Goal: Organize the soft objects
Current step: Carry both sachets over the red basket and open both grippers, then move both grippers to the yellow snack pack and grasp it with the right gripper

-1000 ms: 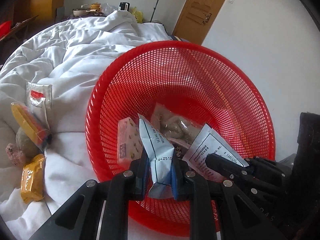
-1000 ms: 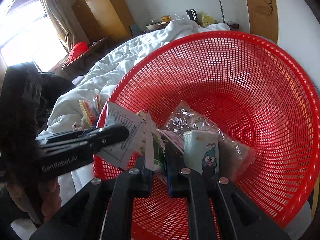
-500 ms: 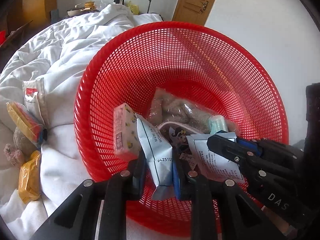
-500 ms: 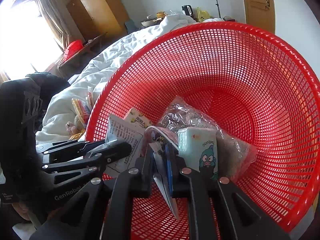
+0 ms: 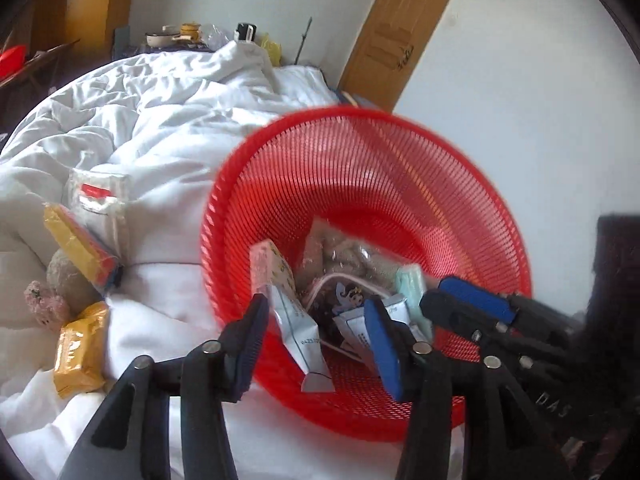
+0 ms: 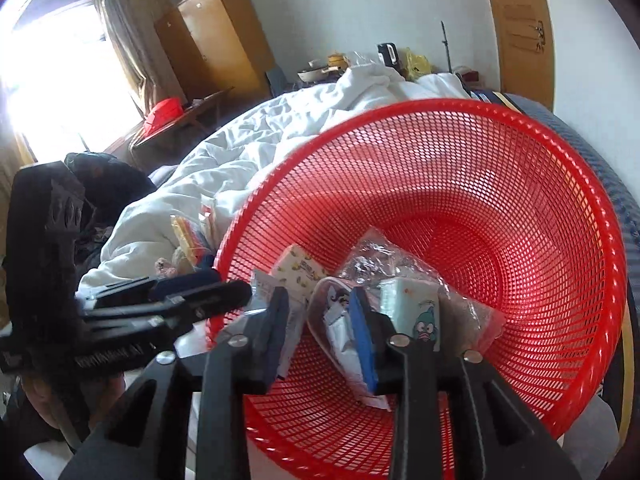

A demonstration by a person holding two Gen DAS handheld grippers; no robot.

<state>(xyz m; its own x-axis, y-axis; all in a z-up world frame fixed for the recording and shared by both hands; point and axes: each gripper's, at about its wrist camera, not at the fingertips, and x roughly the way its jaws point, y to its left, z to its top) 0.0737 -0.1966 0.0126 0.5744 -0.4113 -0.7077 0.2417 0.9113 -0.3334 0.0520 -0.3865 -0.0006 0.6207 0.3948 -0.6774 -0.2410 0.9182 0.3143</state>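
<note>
A round red plastic basket [image 5: 360, 152] of open mesh lies on the rumpled white quilt [image 5: 168, 120] of a bed, its wall flaring outward to a smooth rolled rim. Soft packets are heaped in its near side: a crinkled clear plastic bag [image 5: 348, 252] of brownish contents, a pale tissue pack printed with small yellow figures [image 5: 272, 268], a mint-green tissue pack [image 6: 416, 308] bearing a cartoon face, and a flat white-and-grey foil sachet [image 5: 298, 336] with crimped ends that leans upright against the mesh.

The left hand-held gripper [image 5: 316, 344] stands over the basket's near rim with its jaws opening; the foil sachet stands between them, clear of both pads. The right hand-held gripper [image 6: 320, 336] is likewise opening its jaws, with a limp white pouch [image 6: 344, 344] between them; its blue pad lies close against the pouch, and whether they touch cannot be told.

Outside the basket, on the quilt to its left, lie a clear packet with a red label [image 5: 100, 196], a long yellow-wrapped packet [image 5: 80, 252], a squat yellow foil pack [image 5: 78, 356] and a fuzzy pink-and-beige plush toy [image 5: 52, 296], close together.
</note>
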